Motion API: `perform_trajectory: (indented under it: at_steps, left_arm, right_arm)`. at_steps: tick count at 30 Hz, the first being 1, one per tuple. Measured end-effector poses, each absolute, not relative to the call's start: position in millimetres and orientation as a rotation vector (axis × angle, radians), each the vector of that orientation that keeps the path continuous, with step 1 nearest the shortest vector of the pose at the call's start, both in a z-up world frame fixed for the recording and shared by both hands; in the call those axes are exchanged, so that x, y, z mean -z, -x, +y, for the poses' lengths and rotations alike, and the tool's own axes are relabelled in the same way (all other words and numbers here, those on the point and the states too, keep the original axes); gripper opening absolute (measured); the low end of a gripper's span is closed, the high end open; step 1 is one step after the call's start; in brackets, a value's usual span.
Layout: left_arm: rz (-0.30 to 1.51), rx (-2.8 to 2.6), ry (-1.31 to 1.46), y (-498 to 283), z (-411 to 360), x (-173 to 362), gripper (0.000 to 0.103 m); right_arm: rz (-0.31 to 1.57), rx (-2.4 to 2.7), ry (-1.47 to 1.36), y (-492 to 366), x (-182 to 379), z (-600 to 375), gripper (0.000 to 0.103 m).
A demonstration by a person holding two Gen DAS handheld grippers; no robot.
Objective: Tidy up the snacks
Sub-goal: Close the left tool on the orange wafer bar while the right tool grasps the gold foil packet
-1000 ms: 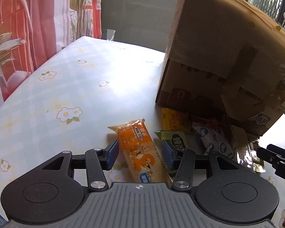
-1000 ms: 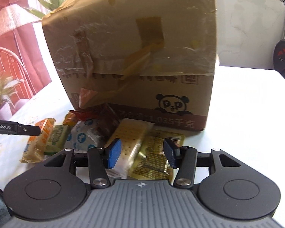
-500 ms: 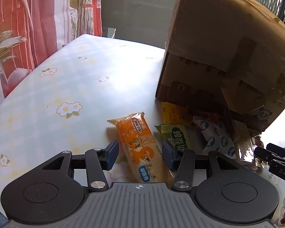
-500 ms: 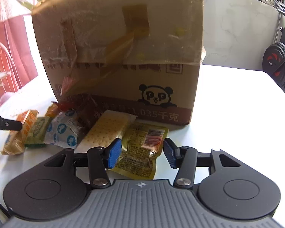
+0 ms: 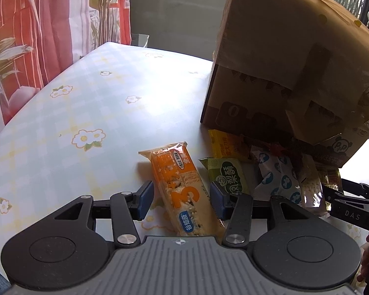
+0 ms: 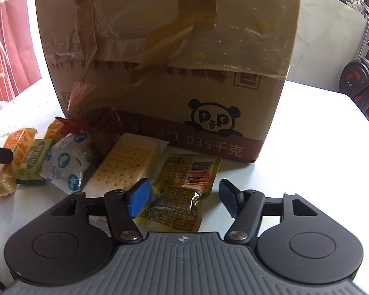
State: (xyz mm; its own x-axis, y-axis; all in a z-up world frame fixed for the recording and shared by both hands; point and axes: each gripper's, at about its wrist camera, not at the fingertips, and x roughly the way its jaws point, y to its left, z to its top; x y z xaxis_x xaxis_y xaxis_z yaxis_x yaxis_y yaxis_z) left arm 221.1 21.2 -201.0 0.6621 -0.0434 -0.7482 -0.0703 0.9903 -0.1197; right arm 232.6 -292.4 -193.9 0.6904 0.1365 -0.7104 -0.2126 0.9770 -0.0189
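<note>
The snacks lie in a loose row on the worktop (image 5: 91, 113) against the foot of the cardboard box (image 6: 164, 56), still unsorted. What has changed is on my right: a second ago my right gripper (image 6: 184, 198) framed the cracker pack (image 6: 128, 162), and now it has slid over and dropped toward the clear yellow pouch (image 6: 184, 186), with its jaws opening. The pouch sits between the pads, but neither pad presses on it, so nothing is held there yet. I take this as lining up a pick of that pouch, the first real step of sorting. My left gripper (image 5: 182, 200) has not shifted; it stands half spread astride the orange cereal bar (image 5: 182, 184), pads clear of the wrapper on both sides.

The right wrist view alone shows the pouch's barcode, the panda print on the box and the whole cracker pack. The left wrist view alone shows the flowered cloth, the curtain (image 5: 37, 24), and the green pastry pack (image 5: 227, 174) just beside my pad. Both views catch the blue-dotted white packet (image 6: 66, 162)
</note>
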Motion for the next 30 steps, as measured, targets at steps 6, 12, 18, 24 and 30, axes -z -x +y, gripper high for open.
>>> perform_trajectory:
  at_steps: [6,12,18,24,30]
  left_arm:
    - [0.854,-0.011,0.140,-222.5,20.4,202.4,0.053]
    - [0.855,-0.009,0.143,-222.9,21.4,202.9,0.053]
    - [0.858,-0.006,0.142,-223.1,22.2,204.2,0.053]
    - [0.860,-0.004,0.147,-223.2,23.6,204.7,0.053]
    - [0.863,-0.003,0.146,-224.2,23.3,205.6,0.053]
  right_arm:
    - [0.772,-0.200,0.124,-232.3,197.2,-287.6,0.072]
    - [0.787,-0.204,0.102,-223.2,196.7,-298.6,0.069]
    - [0.801,-0.197,0.085,-219.1,192.6,-312.2,0.069]
    - [0.790,-0.220,0.098,-224.3,193.5,-309.3,0.069]
    - [0.750,-0.223,0.104,-222.5,199.1,-304.2,0.070]
